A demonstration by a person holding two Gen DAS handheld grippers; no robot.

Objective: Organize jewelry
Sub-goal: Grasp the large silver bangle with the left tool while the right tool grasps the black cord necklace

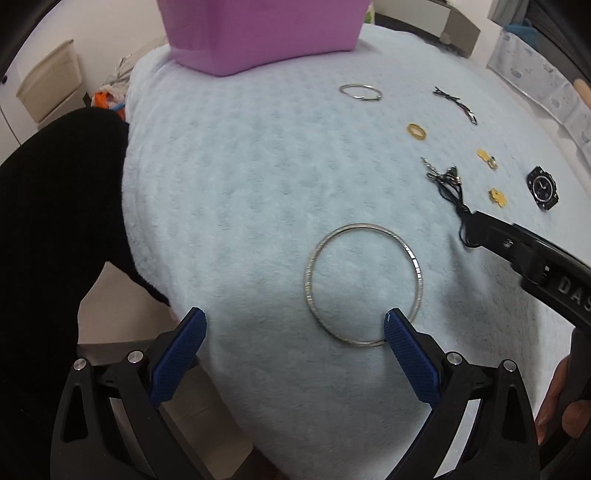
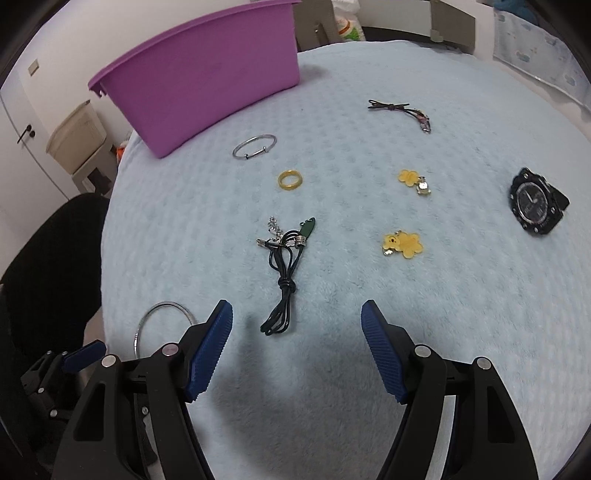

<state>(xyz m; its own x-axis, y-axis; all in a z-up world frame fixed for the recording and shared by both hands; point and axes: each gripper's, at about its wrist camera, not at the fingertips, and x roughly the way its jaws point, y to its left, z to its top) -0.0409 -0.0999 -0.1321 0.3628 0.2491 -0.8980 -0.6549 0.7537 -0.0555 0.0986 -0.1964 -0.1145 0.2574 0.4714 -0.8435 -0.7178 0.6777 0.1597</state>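
Underneath and stretching ahead, a pale blue fleece blanket [image 2: 369, 332] with a dimpled weave. Off to the far left, a beige slatted basket [image 2: 75, 134] on a low stand, beside a white door [image 2: 14, 110] with a black handle. Nearer on the left, a dark black fabric mass [image 2: 51, 251] – hard to tell what. Far ahead to the right, pale patterned cloth [image 2: 535, 48] – and beige furniture [image 2: 452, 22].

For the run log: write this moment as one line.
left gripper open by large bangle | right gripper open over black cord necklace | bin empty-handed approach
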